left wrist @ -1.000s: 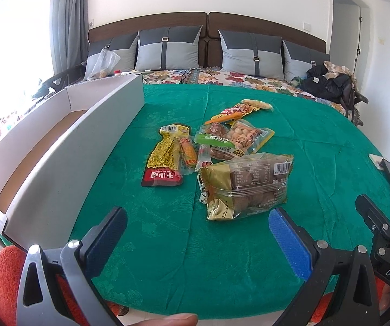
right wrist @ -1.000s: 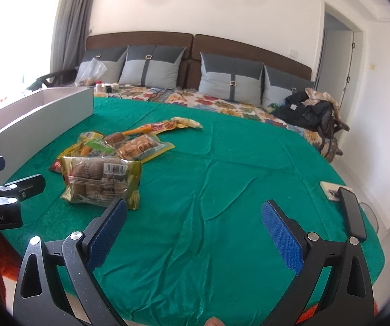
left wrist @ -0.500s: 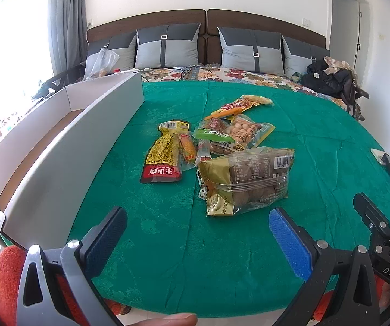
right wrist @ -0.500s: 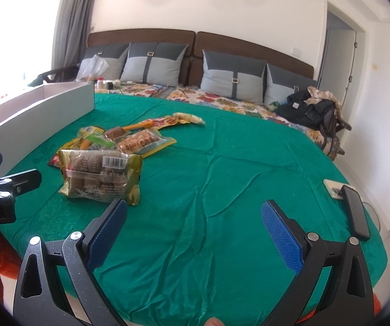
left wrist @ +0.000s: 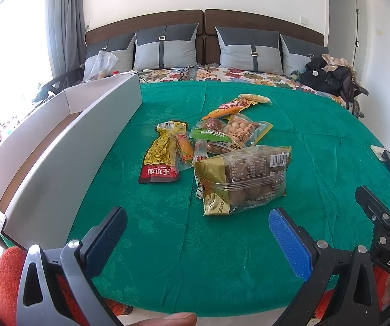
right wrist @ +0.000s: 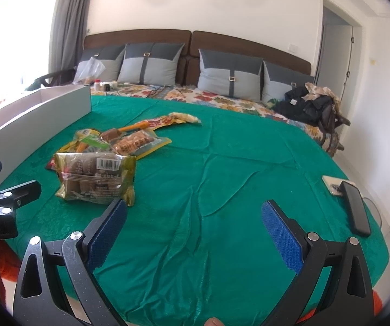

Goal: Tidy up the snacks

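A pile of snacks is spread on the green cloth, beside the white box. The left gripper is held wide open, empty, just before the pile. The right gripper is also wide open and empty.

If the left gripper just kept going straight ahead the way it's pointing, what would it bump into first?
Probably the big gold bag of brown snacks, which lies nearest ahead of the open left gripper on the green cloth; depth is hard to judge.
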`<state>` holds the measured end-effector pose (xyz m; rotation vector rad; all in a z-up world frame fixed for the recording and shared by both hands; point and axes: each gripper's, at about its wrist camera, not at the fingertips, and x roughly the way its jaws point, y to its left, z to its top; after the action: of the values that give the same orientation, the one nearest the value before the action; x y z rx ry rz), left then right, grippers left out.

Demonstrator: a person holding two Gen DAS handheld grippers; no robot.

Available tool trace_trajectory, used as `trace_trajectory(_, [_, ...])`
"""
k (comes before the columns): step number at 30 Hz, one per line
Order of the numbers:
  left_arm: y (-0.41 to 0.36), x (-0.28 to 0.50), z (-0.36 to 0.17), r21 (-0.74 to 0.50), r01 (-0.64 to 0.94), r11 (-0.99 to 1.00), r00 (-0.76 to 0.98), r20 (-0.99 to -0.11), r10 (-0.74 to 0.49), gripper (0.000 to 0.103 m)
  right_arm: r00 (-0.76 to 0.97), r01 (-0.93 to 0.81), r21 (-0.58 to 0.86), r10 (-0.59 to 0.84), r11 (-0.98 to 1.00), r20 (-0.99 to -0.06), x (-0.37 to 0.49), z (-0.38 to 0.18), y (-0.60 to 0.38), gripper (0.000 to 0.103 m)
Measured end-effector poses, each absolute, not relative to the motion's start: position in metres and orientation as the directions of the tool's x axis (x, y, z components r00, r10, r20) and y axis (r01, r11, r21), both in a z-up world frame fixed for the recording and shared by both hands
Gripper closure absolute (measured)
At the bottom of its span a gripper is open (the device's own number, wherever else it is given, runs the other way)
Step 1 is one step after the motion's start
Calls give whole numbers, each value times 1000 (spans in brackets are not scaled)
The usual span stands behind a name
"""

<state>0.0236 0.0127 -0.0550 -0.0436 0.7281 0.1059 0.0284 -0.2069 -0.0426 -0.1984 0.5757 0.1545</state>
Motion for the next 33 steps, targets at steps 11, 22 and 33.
trace_trajectory(11, [19, 25, -54, -19, -128, 992, 744, -663, 83, 0, 827, -207, -150, 91, 967, -556, 28, -43, -205, 3])
trace_trajectory(22, [18, 26, -55, -9, -121, 993, 741, -666, 84, 0, 826, -205, -147, 90, 968, -556, 28, -46, -204, 3])
trace_trajectory(33, [16, 26, -56, -8, -124, 992, 741, -666, 87, 0, 823, -210, -150, 92, 966, -561, 29, -48, -203, 3])
